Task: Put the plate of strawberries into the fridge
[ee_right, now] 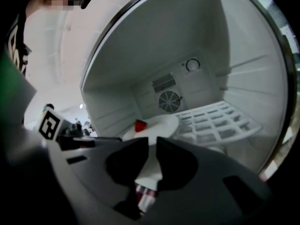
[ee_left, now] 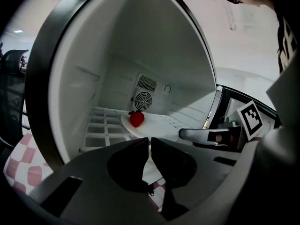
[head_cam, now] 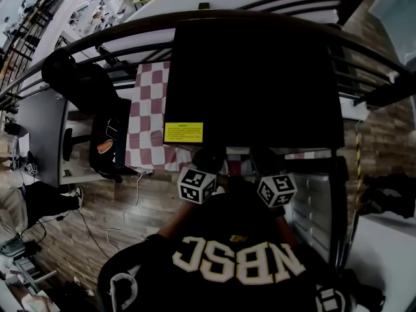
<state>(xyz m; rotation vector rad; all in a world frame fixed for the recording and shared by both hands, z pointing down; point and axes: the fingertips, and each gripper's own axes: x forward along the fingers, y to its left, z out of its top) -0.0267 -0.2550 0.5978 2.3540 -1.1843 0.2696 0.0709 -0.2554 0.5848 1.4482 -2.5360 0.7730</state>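
Note:
A white plate (ee_left: 161, 124) carrying one red strawberry (ee_left: 137, 118) is inside the open white fridge (ee_left: 93, 78), low over its wire shelf (ee_left: 101, 125). My left gripper (ee_left: 150, 145) is shut on the plate's near rim, which runs between its dark jaws. From the other side, the right gripper (ee_right: 152, 145) is shut on the same plate (ee_right: 159, 124), with the strawberry (ee_right: 140, 125) just beyond. In the head view the fridge's black top (head_cam: 257, 77) hides the plate and both sets of jaws. Only the marker cubes (head_cam: 197, 184) show there.
A round fan vent (ee_left: 143, 100) sits in the fridge's back wall. The wire shelf (ee_right: 220, 121) spreads to the right of the plate. The fridge door (head_cam: 318, 200) stands open at the right. A red-checked cloth (head_cam: 149, 109) and an office chair (head_cam: 97, 116) lie to the left.

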